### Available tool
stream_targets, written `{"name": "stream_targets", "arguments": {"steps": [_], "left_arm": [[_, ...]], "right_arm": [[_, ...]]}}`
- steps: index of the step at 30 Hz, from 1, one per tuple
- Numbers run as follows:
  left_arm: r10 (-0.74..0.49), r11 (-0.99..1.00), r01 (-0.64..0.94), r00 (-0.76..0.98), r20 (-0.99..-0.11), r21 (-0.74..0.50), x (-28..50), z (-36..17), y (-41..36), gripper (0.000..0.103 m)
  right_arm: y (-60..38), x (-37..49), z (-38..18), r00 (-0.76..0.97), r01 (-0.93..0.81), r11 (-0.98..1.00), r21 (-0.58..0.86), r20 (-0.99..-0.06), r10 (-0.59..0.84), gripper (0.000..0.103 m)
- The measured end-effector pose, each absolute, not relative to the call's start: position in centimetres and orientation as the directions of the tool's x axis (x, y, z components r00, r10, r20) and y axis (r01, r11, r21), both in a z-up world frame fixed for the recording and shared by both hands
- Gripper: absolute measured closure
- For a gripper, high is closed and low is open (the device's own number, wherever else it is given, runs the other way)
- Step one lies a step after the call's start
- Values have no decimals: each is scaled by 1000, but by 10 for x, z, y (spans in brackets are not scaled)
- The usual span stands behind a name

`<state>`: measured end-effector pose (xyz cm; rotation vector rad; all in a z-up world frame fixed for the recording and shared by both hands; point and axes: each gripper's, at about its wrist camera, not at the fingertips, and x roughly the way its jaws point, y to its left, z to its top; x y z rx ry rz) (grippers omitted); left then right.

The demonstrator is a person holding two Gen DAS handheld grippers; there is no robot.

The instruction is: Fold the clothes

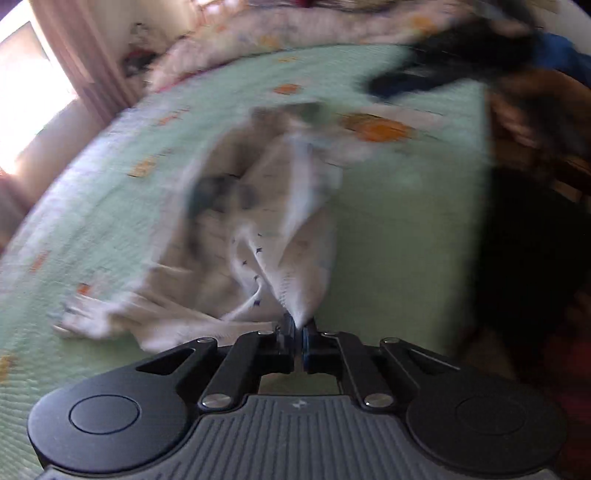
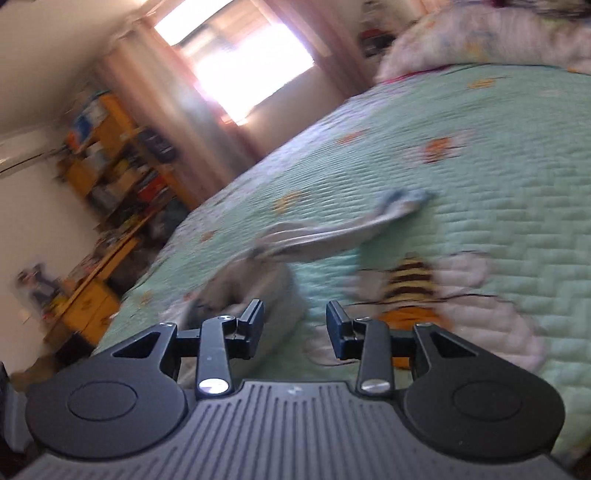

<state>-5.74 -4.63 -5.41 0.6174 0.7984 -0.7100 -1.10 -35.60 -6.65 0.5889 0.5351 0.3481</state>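
Two grippers work over the bed (image 1: 399, 229), spread with a green quilt. The left gripper (image 1: 298, 325) has its jaws pinched tight on a fold of the pale garment (image 1: 236, 229), which lies crumpled on the quilt just ahead of it. The right gripper (image 2: 295, 321) has its jaws partly apart with nothing between them; the garment lies beyond them. Farther along the bed lies a dark cloth (image 1: 443, 62), then a heaped floral blanket (image 1: 295, 33).

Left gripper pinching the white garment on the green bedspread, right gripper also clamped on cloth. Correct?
Not quite. The right gripper is open, with nothing between its fingers, per the right wrist view. The left gripper does pinch the white garment on the green bedspread.
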Motion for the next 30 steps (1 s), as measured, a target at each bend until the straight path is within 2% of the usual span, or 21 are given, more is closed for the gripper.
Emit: {"name": "stream_targets", "arguments": {"steps": [2,4,6,8,10,12,14,15,17,20,25,30], "left_arm": [[-342,642,750,469,-814,162,-62,-58,-43,91],[-326,686,714,471,-820,137,-62,-61,-39,83],[-308,718,684,478,-823,129,-67,-64,-34,82],[-351,740,669,473,-808,70,-71,-57,-27,79],[-409,759,651,472,-780,-4,-74,-46,-17,77],[-460,782,620,505,-731,-64,-70,-30,-8,69],[-461,815,575,561,-688,-78,-66,-16,2,56],[-443,837,543,595,-670,-71,-60,-11,5,52],[-378,886,462,650,-660,-52,-43,-8,10,34],[-272,949,306,681,-679,-74,-2,-17,16,32],[-224,963,31,645,-730,-268,63,-41,38,36],[-139,934,-168,642,-754,-315,95,-59,64,36]], "right_arm": [[-337,-2,-61,771,-233,754,614,-357,528,62],[-314,7,-54,715,-308,723,618,-351,605,55],[-289,15,-48,670,-374,696,612,-341,660,53],[-259,25,-47,593,-446,664,600,-358,721,49],[-240,35,-59,532,-432,650,625,-405,744,49],[-226,42,-77,476,-383,656,650,-470,743,49],[-223,39,-96,452,-319,694,646,-539,710,49],[-225,34,-104,442,-307,692,654,-546,712,49],[-233,17,-110,452,-315,657,685,-501,738,49],[-245,0,-110,464,-320,625,712,-457,759,49],[-263,-13,-104,492,-308,619,723,-436,754,49],[-272,-16,-105,503,-295,622,726,-435,747,49]]}}
